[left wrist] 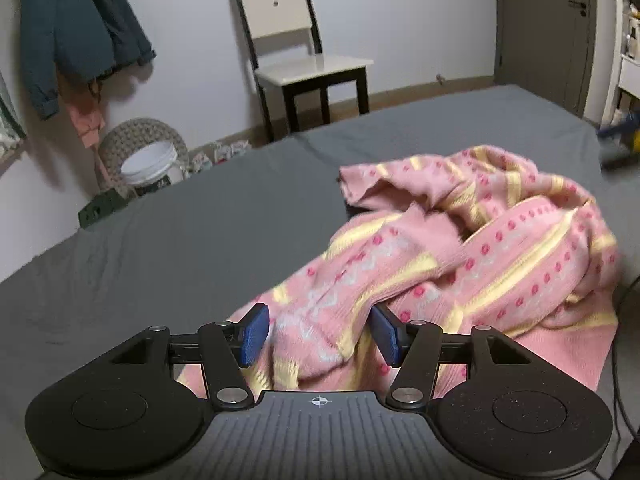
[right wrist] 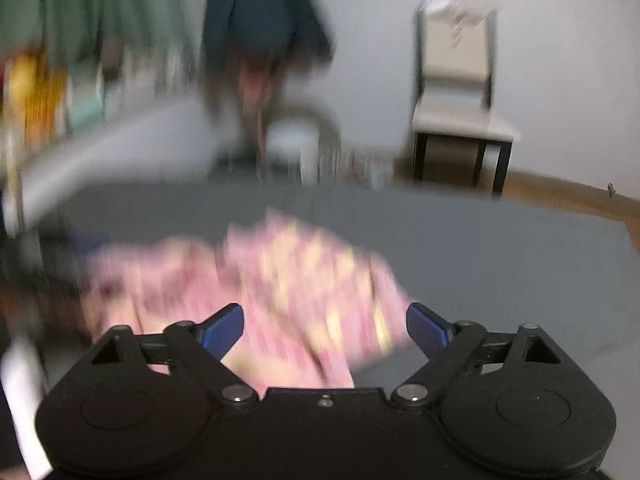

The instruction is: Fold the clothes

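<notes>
Left gripper point(left wrist: 320, 334), jaws parted wide, blue pads point(left wrist: 254, 334) flanking a raised fold of the pink patterned sweater point(left wrist: 472, 256); the right-hand pad lies against the knit, yet the fold is not pinched and nothing is held. Sweater: crumpled in a heap on the grey bed sheet point(left wrist: 160, 248), spreading from between the left fingers forward and to their right. Left wrist view, sharp, alone resolves the yellow stripes and red dots of the knit, the pale chair point(left wrist: 304, 60) against the far wall, the dark teal jacket point(left wrist: 76, 32) hanging ahead to the left, and the white tub point(left wrist: 150, 164) on the floor below it. Right wrist view, heavily motion-blurred, gives the sweater only as a pink smear. Right gripper point(right wrist: 325, 330), jaws spread wider than the left pair, empty; the sweater lies just ahead of and between its fingers, reaching leftward, with bare sheet before the right-hand finger; contact cannot be judged.
</notes>
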